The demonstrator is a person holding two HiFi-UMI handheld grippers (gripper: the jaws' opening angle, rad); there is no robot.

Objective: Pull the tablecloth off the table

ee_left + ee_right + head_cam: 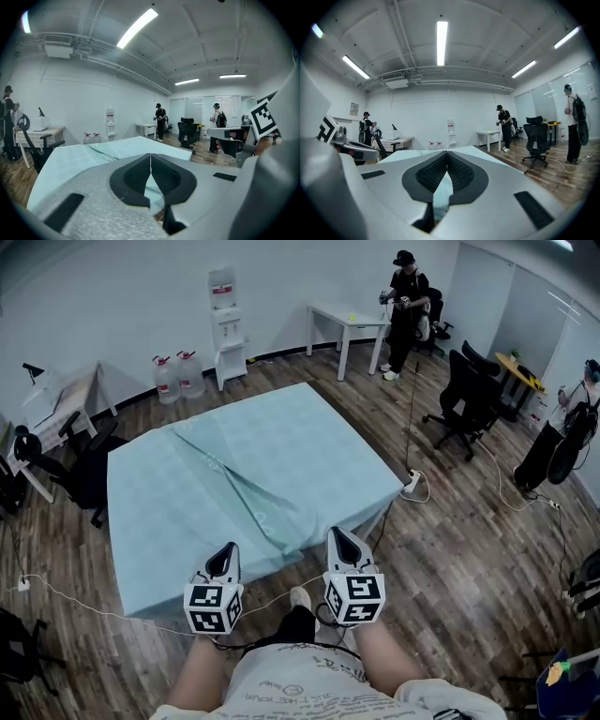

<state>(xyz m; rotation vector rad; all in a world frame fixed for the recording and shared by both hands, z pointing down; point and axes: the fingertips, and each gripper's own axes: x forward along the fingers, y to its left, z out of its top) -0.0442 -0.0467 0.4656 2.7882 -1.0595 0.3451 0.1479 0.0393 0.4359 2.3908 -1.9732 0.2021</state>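
Observation:
A light teal tablecloth covers the square table and hangs over its near edge; a raised fold runs diagonally across it toward me. My left gripper hovers at the near edge over the hanging cloth. My right gripper hovers by the near right corner. Both are shut, tips touching, with no cloth seen pinched between them. The left gripper view has its closed tips in front of the cloth, which stretches away. In the right gripper view, cloth lies beyond the closed tips.
A black chair stands at the table's left, more chairs to the right. A power strip and cables lie on the wood floor. At the back are a water dispenser, a white desk and a person.

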